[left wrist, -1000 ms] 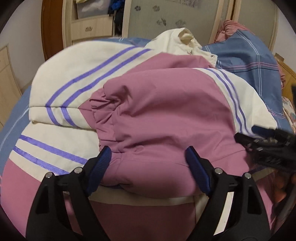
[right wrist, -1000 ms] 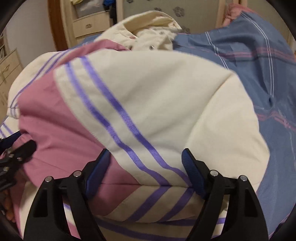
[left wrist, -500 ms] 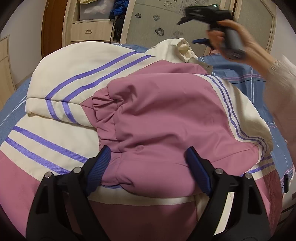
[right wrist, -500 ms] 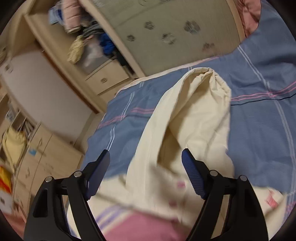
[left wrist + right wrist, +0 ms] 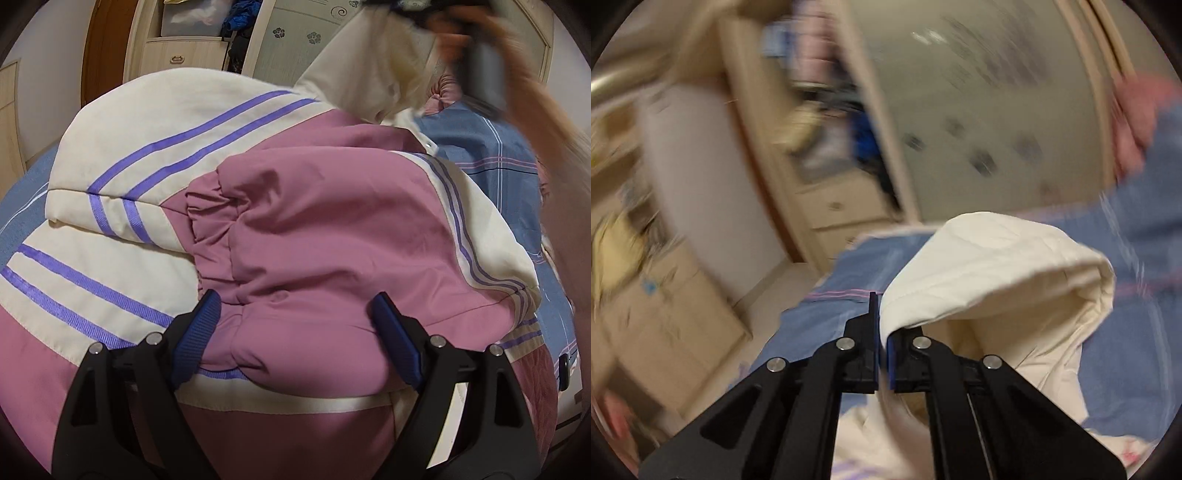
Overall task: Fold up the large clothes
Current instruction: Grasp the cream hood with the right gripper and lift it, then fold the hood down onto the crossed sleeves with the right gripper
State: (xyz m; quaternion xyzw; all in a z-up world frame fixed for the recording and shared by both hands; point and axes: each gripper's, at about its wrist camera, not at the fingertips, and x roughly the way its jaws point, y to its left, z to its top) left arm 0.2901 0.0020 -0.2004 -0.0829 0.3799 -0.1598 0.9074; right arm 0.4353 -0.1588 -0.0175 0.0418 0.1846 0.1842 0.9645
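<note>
A puffy pink and cream jacket [image 5: 314,229] with purple stripes lies partly folded on the bed. My left gripper [image 5: 295,332] is open, its blue pads on either side of a pink sleeve fold [image 5: 306,350]. My right gripper [image 5: 882,332] is shut on the edge of the jacket's cream hood [image 5: 997,266] and holds it lifted. In the left wrist view the right gripper [image 5: 424,14] shows blurred at the top with the raised hood [image 5: 369,74] under it.
A blue plaid bedsheet [image 5: 491,155] covers the bed. A wooden wardrobe with drawers [image 5: 184,55] and a patterned sliding door [image 5: 295,40] stand behind. A pink pillow [image 5: 1137,118] lies at the far right. A dark phone [image 5: 563,369] lies at the bed's right edge.
My right gripper has closed on the cream hood and lifted it up; the view is blurred with motion. My left gripper has stayed open over the pink sleeve.
</note>
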